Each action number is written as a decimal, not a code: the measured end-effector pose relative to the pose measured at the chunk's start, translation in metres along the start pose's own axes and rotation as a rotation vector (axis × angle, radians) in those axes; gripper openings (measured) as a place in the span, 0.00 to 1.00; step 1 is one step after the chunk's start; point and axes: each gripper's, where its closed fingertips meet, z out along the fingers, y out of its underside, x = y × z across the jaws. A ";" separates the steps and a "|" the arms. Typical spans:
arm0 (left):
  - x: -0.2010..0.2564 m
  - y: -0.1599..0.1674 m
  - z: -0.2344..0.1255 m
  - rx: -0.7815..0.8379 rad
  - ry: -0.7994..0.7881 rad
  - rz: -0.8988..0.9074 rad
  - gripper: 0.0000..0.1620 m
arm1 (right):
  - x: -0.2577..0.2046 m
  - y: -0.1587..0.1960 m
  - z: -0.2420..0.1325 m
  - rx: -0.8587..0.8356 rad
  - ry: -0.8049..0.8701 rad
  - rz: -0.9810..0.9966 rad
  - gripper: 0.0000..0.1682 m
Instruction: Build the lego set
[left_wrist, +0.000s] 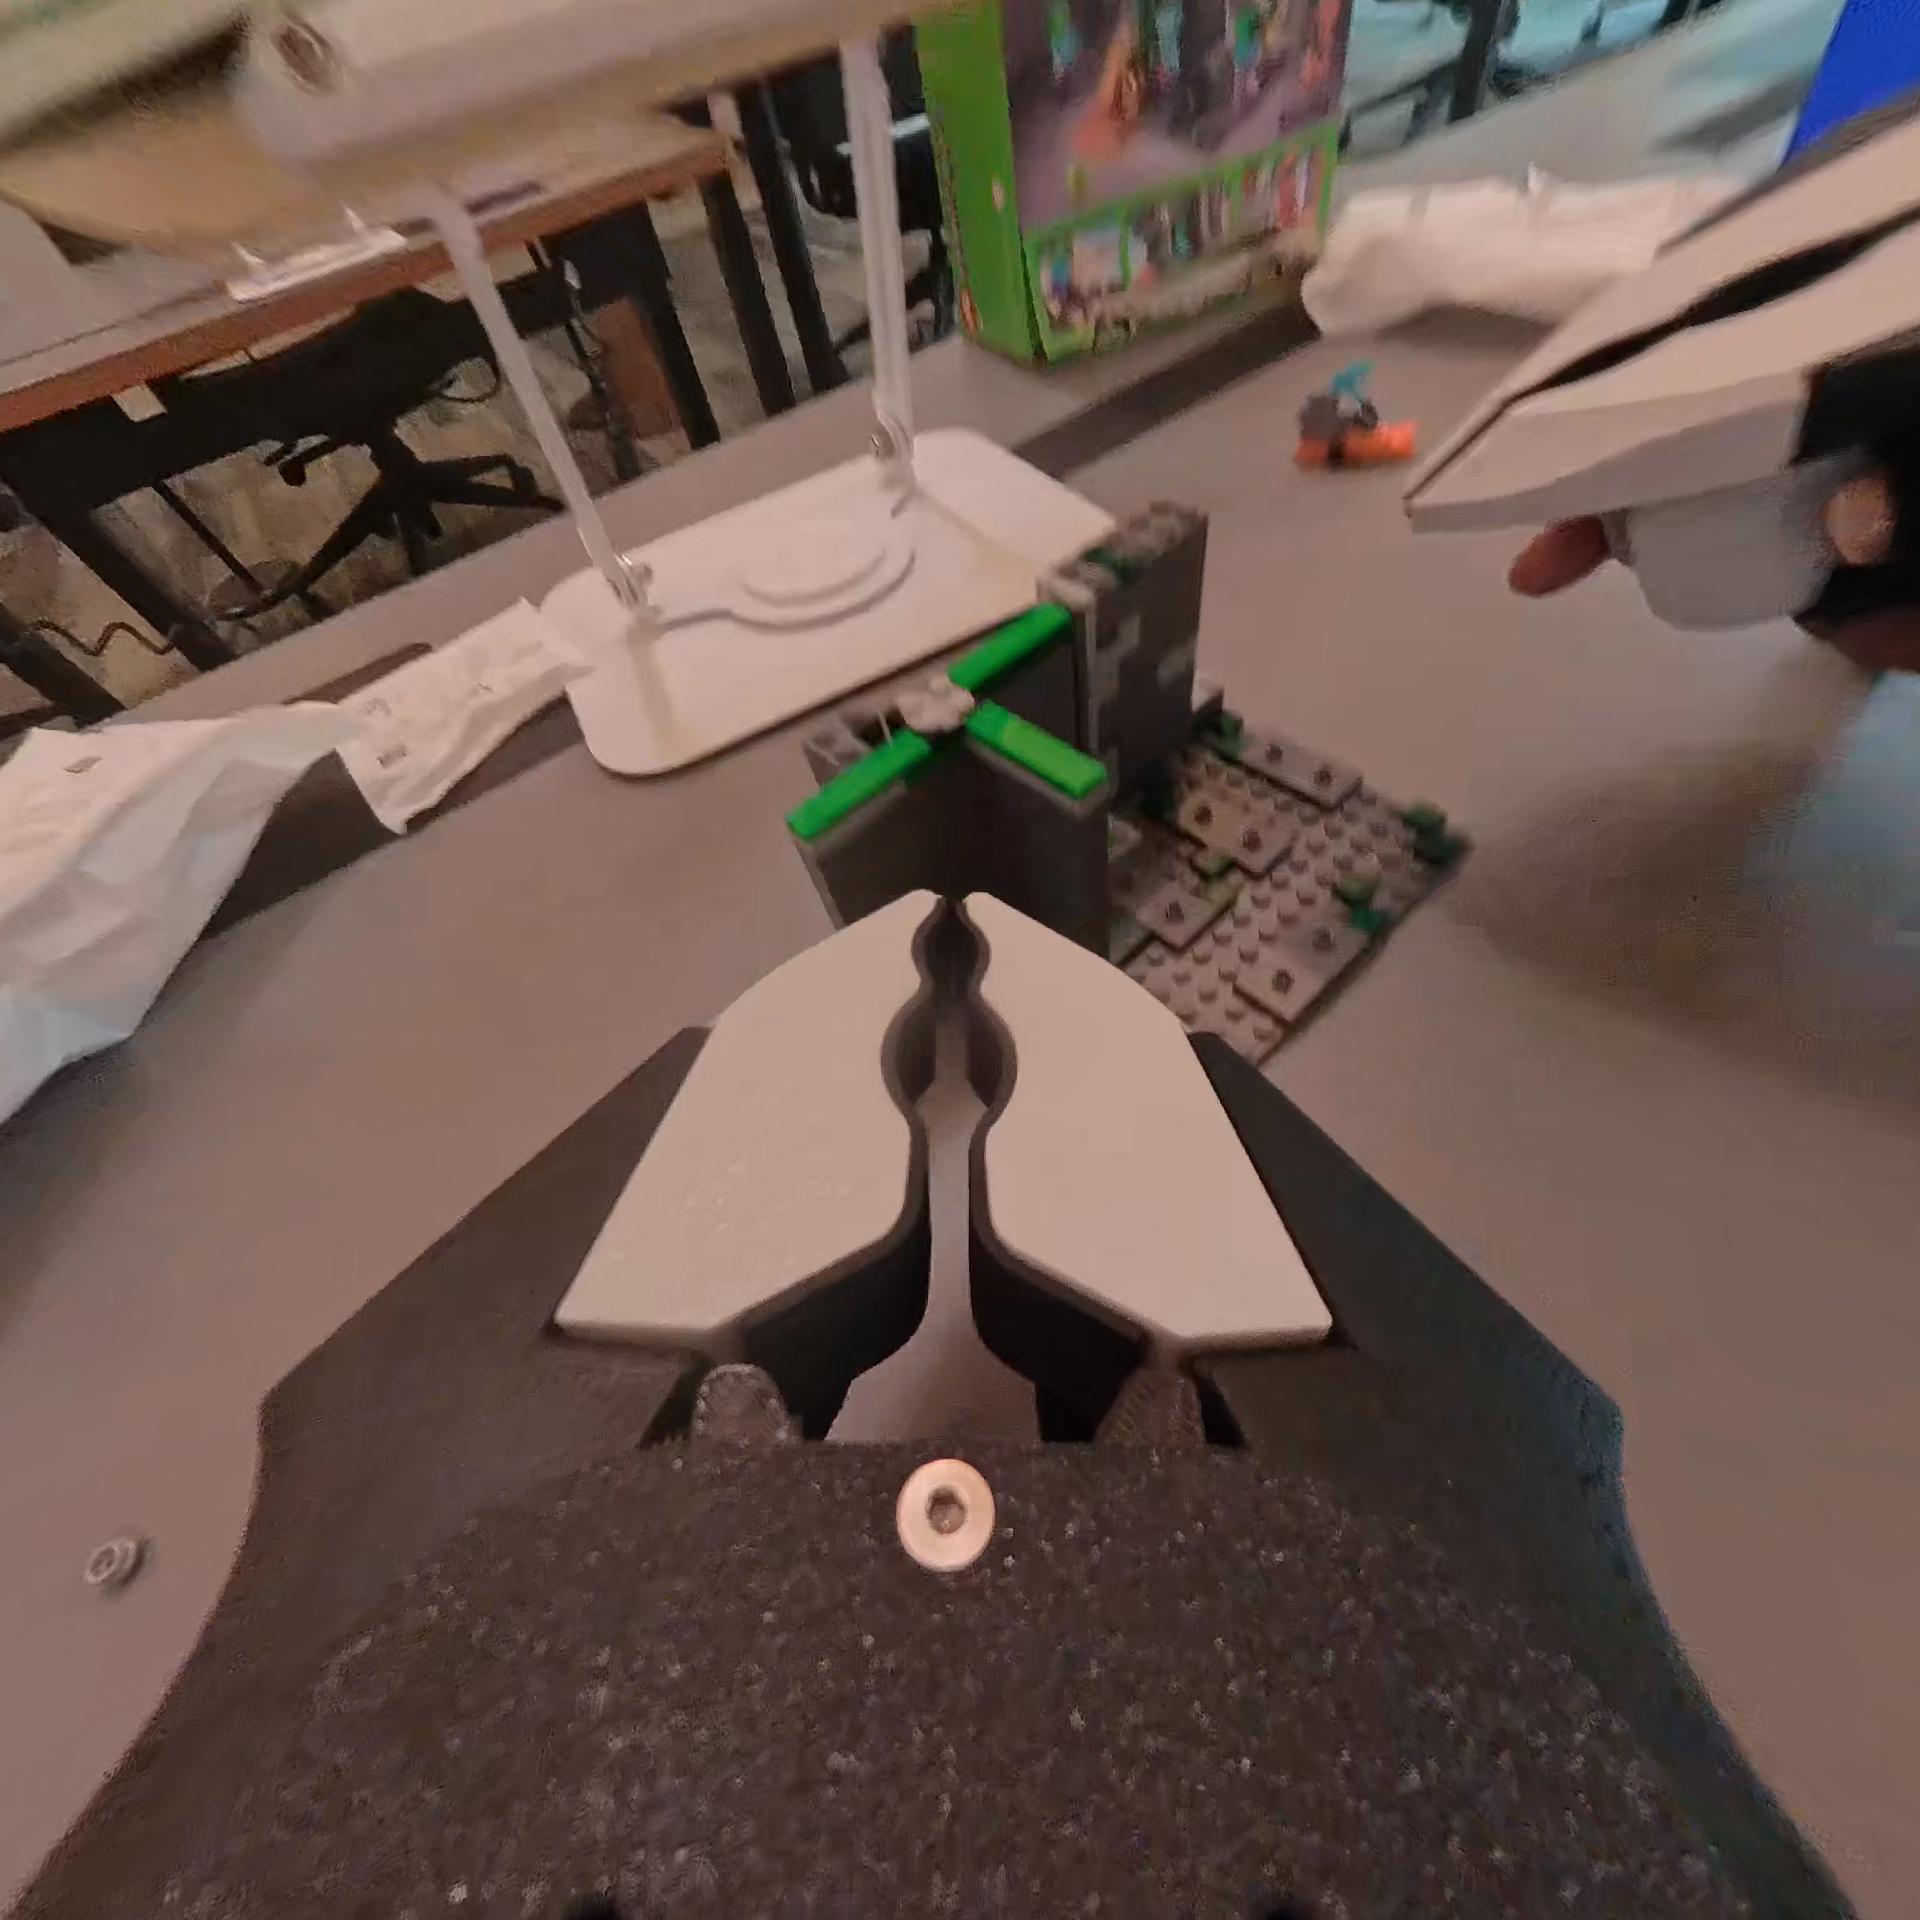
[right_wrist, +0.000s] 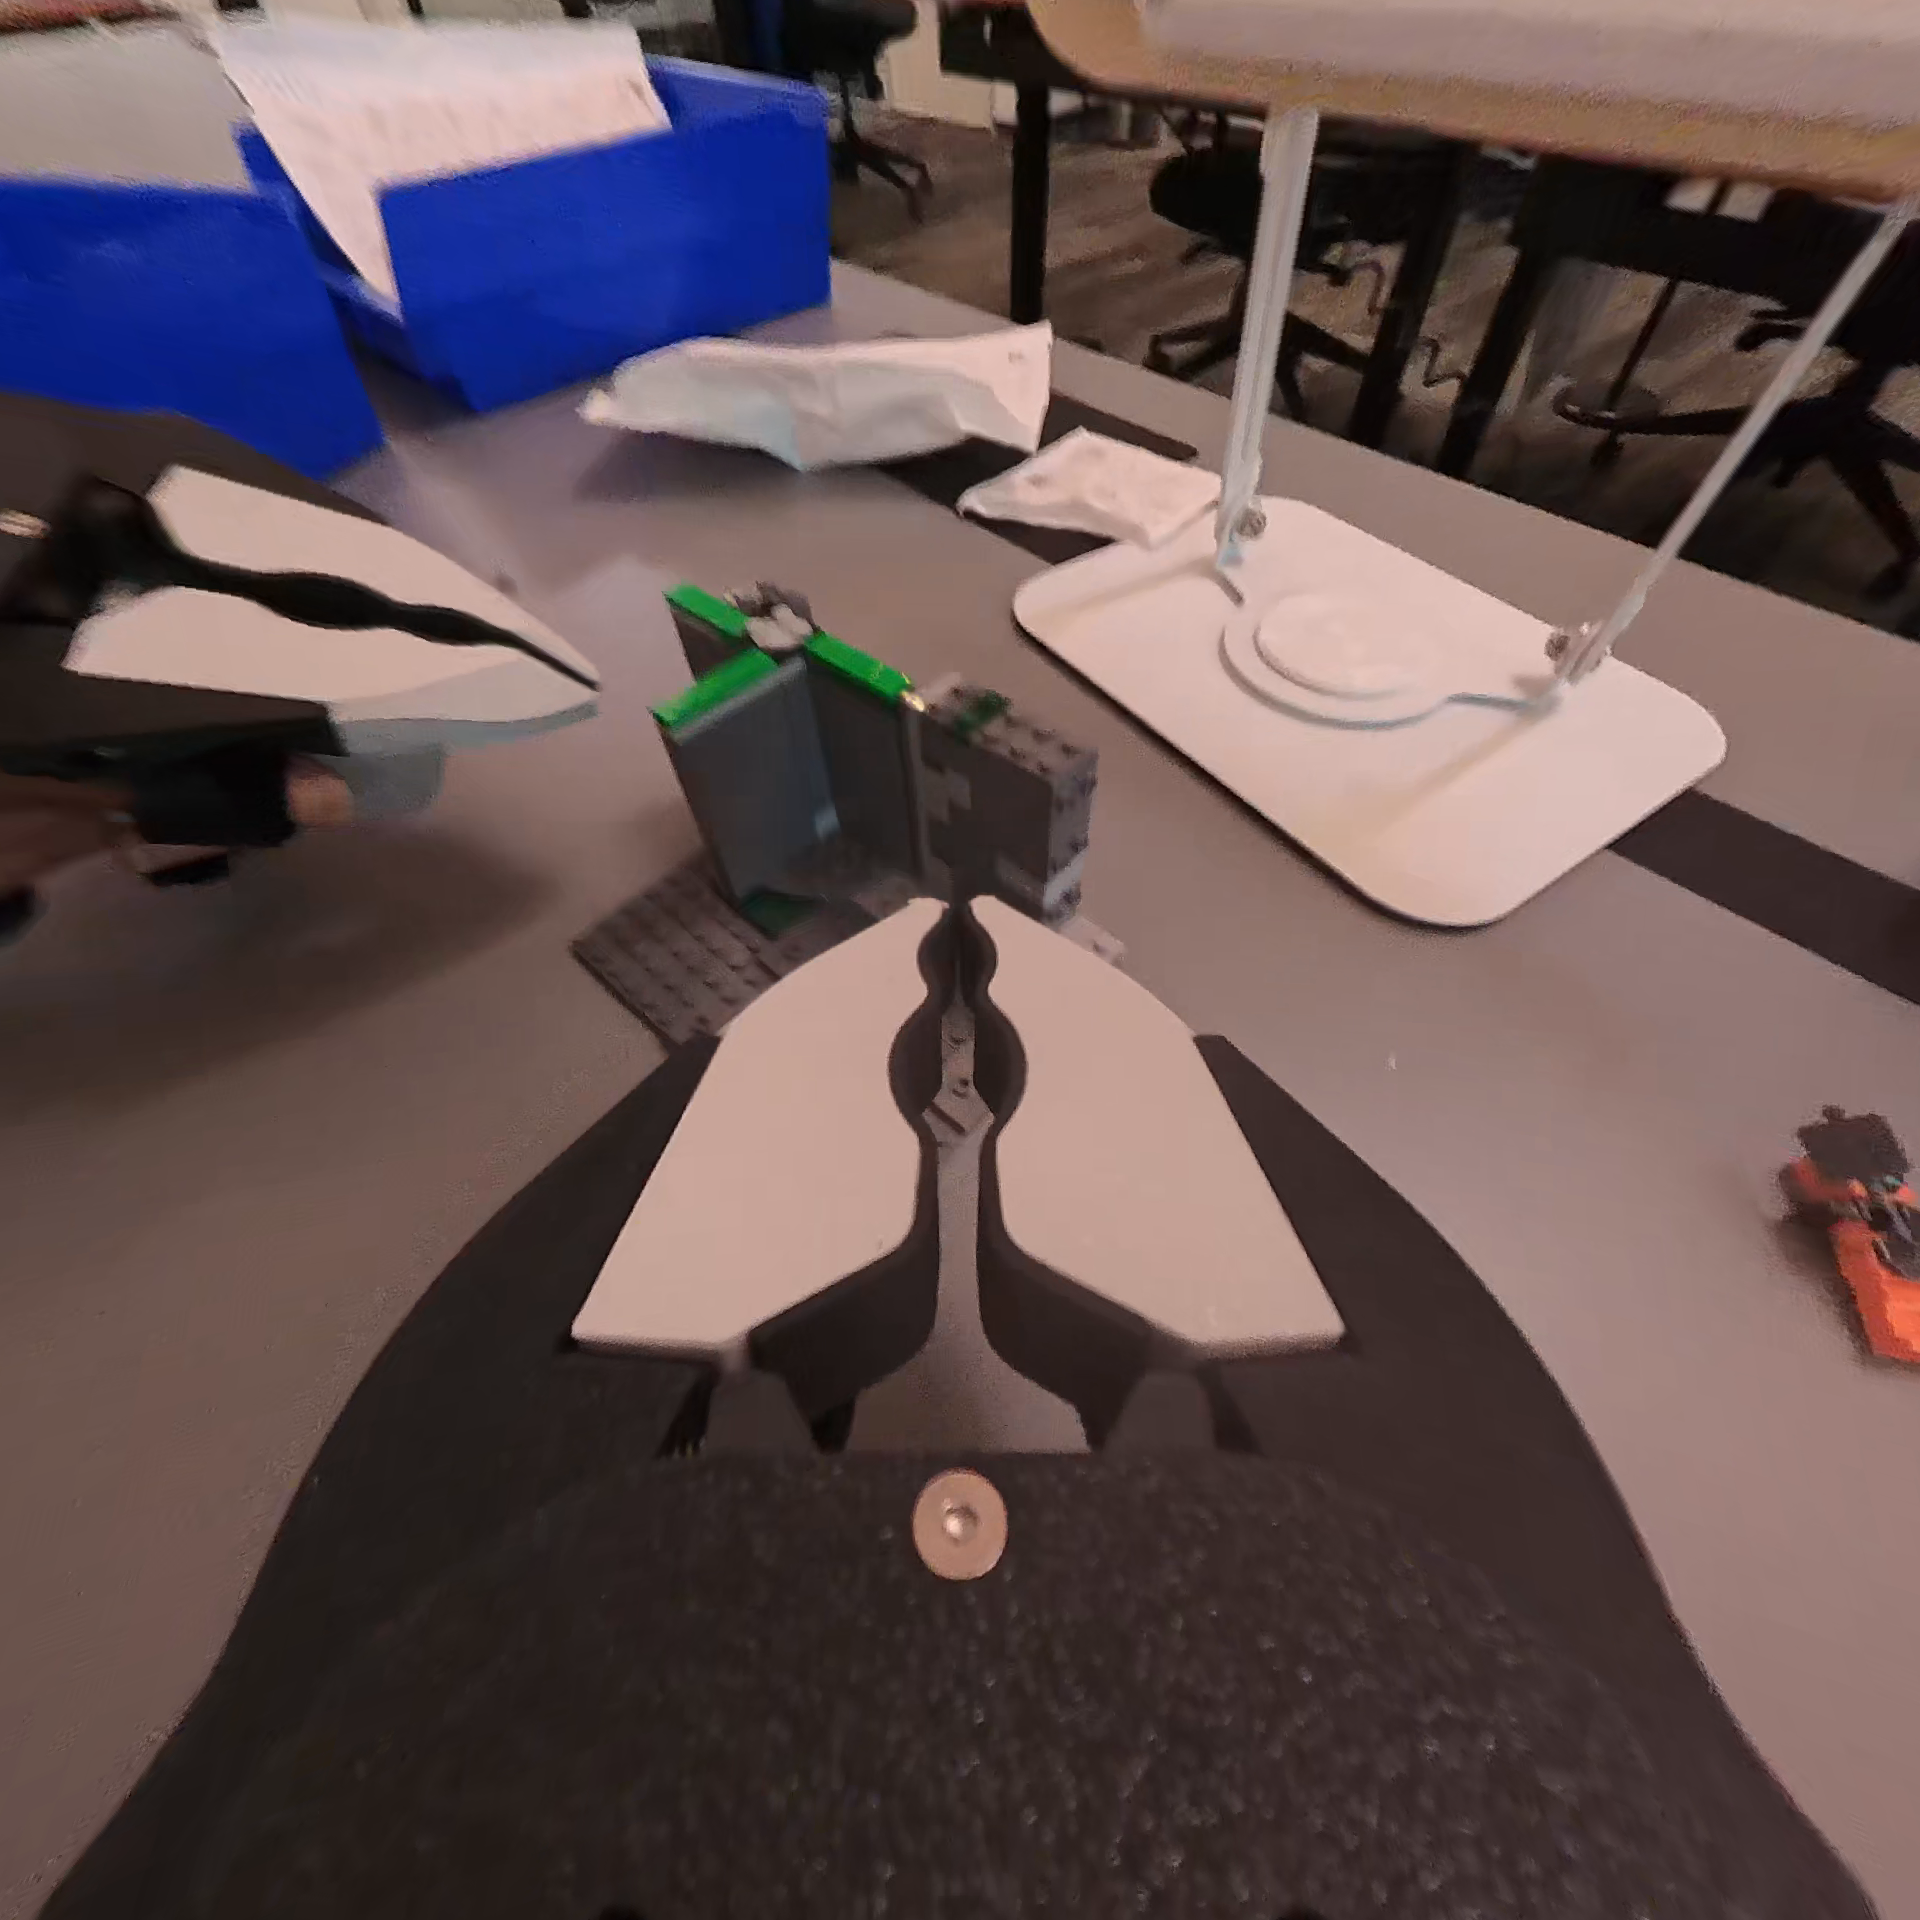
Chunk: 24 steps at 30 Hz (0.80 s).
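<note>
A grey lego build stands on the grey table: dark upright walls topped with green strips, on a studded grey baseplate. It also shows in the right wrist view with its baseplate. My left gripper is shut and empty, its tips just in front of the walls. My right gripper is shut and empty, held over the baseplate near the build. The right gripper also shows at the right of the left wrist view, and the left gripper at the left of the right wrist view.
A white stand base with clear legs sits behind the build. A small orange and dark lego piece lies apart, also in the right wrist view. White paper bags, a green lego box and blue bins ring the table.
</note>
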 end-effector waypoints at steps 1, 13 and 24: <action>0.003 0.007 0.000 -0.018 0.009 0.017 0.00 | 0.002 0.007 0.003 -0.011 0.014 -0.008 0.00; 0.028 -0.003 -0.022 -0.093 -0.053 0.040 0.00 | -0.031 0.024 -0.017 -0.122 -0.019 -0.006 0.00; 0.076 0.030 -0.047 -0.205 -0.107 -0.268 0.00 | -0.062 0.048 -0.043 -0.159 0.107 0.080 0.00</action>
